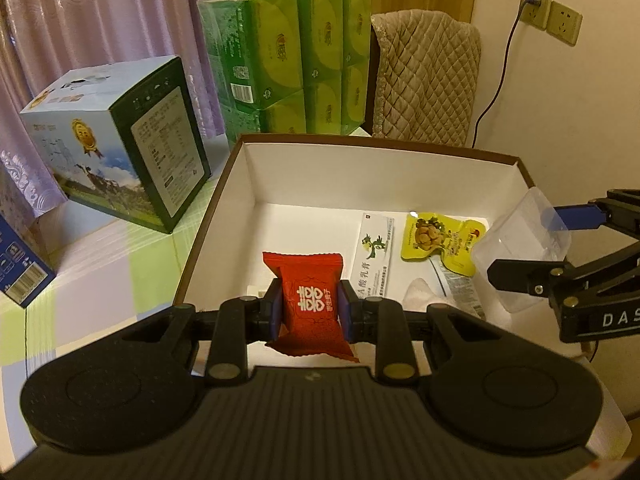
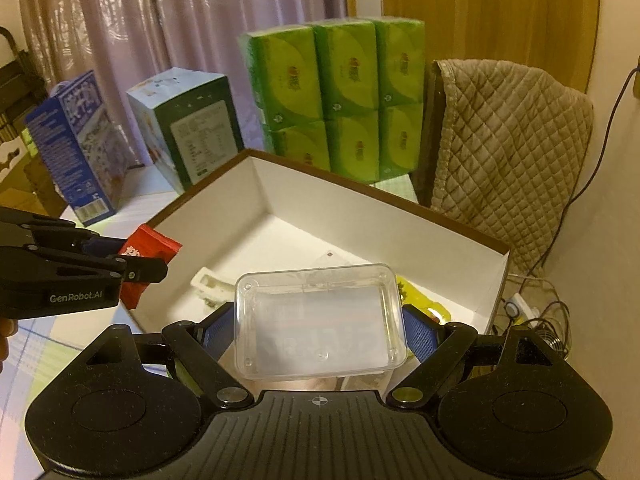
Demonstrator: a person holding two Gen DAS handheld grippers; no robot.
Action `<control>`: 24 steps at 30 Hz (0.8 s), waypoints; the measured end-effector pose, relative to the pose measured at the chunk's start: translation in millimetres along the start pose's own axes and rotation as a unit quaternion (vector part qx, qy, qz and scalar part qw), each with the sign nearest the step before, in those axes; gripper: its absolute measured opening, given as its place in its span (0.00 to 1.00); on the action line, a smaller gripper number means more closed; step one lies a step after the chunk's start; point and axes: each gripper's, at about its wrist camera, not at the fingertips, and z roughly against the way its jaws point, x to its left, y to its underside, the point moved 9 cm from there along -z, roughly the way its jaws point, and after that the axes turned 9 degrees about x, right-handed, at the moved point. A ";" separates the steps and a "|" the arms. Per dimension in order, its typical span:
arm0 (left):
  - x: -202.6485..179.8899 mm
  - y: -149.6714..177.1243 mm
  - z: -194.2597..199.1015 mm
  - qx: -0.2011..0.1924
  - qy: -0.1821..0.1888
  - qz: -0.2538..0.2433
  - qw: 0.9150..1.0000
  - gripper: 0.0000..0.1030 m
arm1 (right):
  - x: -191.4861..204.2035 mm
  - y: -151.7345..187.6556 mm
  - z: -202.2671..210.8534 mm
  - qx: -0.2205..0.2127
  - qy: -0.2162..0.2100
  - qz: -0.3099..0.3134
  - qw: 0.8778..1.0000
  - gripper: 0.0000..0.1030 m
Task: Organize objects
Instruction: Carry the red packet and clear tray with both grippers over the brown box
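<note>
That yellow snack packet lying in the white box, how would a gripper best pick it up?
The yellow snack packet lies flat on the floor of the white box, so I would come straight down from above and pinch across its narrower width near the middle. The box walls likely block any sideways approach.

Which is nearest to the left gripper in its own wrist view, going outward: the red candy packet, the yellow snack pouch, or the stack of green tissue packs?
1. Red candy packet: clamped in the left gripper, over the box's near edge.
2. Yellow snack pouch: on the box floor, to the right.
3. Green tissue packs: stacked beyond the box's far wall.
</note>
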 end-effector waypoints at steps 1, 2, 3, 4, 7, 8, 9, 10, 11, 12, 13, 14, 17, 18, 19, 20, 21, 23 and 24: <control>0.2 -2.3 -2.8 0.001 -0.001 -0.001 1.000 0.23 | -1.7 -2.0 -2.8 0.001 0.001 -0.002 1.000 0.81; 0.8 -4.2 -5.5 0.002 -0.001 -0.002 1.000 0.23 | -2.9 -4.1 -5.2 0.002 0.002 -0.003 1.000 0.81; 1.3 -6.3 -8.8 0.003 -0.002 -0.003 1.000 0.23 | -3.7 -6.1 -7.6 0.002 0.002 -0.004 1.000 0.81; 1.6 -7.6 -11.2 0.005 -0.002 -0.003 1.000 0.23 | -4.7 -7.9 -9.9 0.003 0.003 -0.005 1.000 0.81; 2.5 -12.7 -20.2 0.010 -0.002 -0.004 1.000 0.23 | -7.2 -12.7 -16.8 0.004 0.004 -0.008 1.000 0.81; 2.6 -14.3 -23.3 0.012 -0.002 -0.004 1.000 0.23 | -7.9 -14.4 -19.5 0.005 0.005 -0.009 1.000 0.81; 2.8 -15.9 -26.9 0.015 -0.002 -0.005 1.000 0.23 | -8.4 -16.0 -22.5 0.006 0.005 -0.010 1.000 0.81; 3.0 -17.7 -30.6 0.017 -0.002 -0.007 1.000 0.23 | -8.3 -17.1 -24.7 0.007 0.006 -0.011 1.000 0.81; 3.3 -19.3 -33.7 0.019 -0.003 -0.008 1.000 0.23 | -8.7 -18.2 -27.7 0.008 0.007 -0.011 1.000 0.81; 3.4 -21.2 -37.5 0.022 -0.003 -0.009 1.000 0.23 | -8.8 -19.7 -31.2 0.010 0.008 -0.011 1.000 0.81; 3.5 -23.3 -41.1 0.024 -0.004 -0.010 1.000 0.23 | -8.9 -21.0 -34.7 0.012 0.009 -0.011 1.000 0.81; 3.2 -25.4 -44.6 0.026 -0.003 -0.011 1.000 0.23 | -9.5 -22.2 -38.4 0.014 0.009 -0.012 1.000 0.81; 3.1 -31.2 -53.6 0.031 -0.005 -0.012 0.999 0.23 | -12.7 -26.6 -48.2 0.019 0.011 -0.014 1.000 0.81; 3.5 -33.5 -56.6 0.033 -0.007 -0.013 0.999 0.23 | -13.7 -27.5 -50.7 0.020 0.012 -0.015 1.000 0.81; 3.9 -35.8 -59.4 0.034 -0.008 -0.014 0.999 0.23 | -14.5 -28.7 -53.4 0.021 0.011 -0.016 1.000 0.81; 3.9 -38.0 -62.2 0.034 -0.009 -0.014 0.999 0.23 | -15.5 -29.7 -56.1 0.023 0.012 -0.017 1.000 0.81; 4.2 -40.2 -65.3 0.036 -0.010 -0.015 0.999 0.23 | -16.4 -30.8 -58.8 0.024 0.013 -0.017 0.999 0.81; 4.8 -44.1 -71.6 0.039 -0.011 -0.015 0.999 0.23 | -18.7 -32.5 -64.6 0.028 0.016 -0.019 0.999 0.81; 5.2 -46.0 -75.2 0.042 -0.012 -0.016 0.999 0.23 | -19.8 -33.0 -67.3 0.030 0.017 -0.020 0.999 0.81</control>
